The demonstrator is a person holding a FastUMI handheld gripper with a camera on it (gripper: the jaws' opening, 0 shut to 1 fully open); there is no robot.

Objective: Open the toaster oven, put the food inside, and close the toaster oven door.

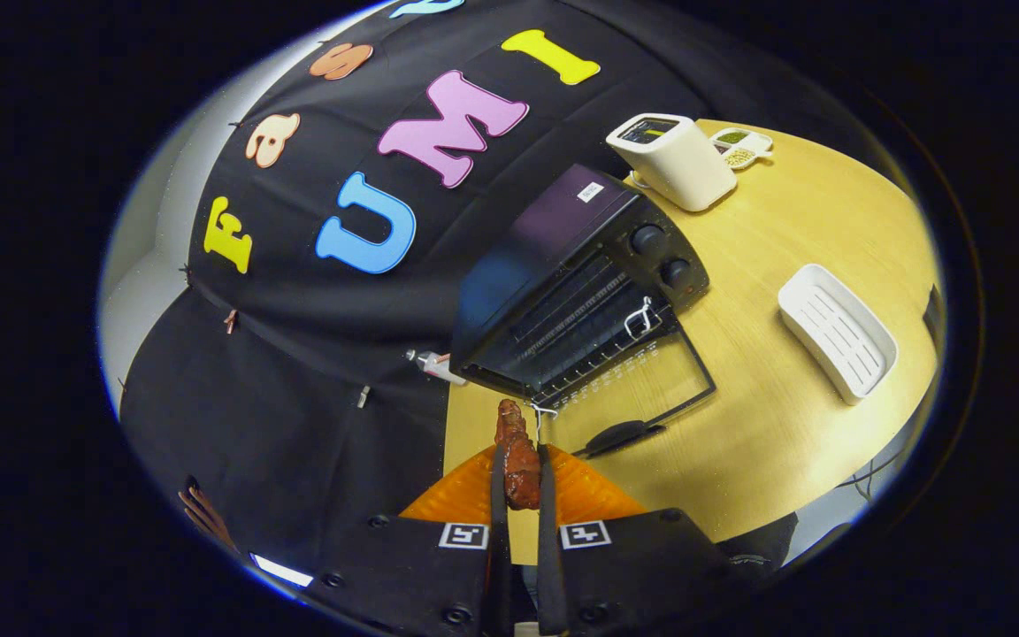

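Note:
A black toaster oven stands on the wooden table, its glass door folded down flat and the wire rack inside showing. My gripper is shut on a reddish-brown piece of food, which sticks out ahead of the fingertips toward the oven's open mouth. The food hangs above an orange ridged tray just below the fingers. The door's dark handle lies to the right of the food.
A white toaster stands behind the oven, with a small white dish beside it. A white ridged tray lies on the table to the right. A small white object lies at the oven's left corner.

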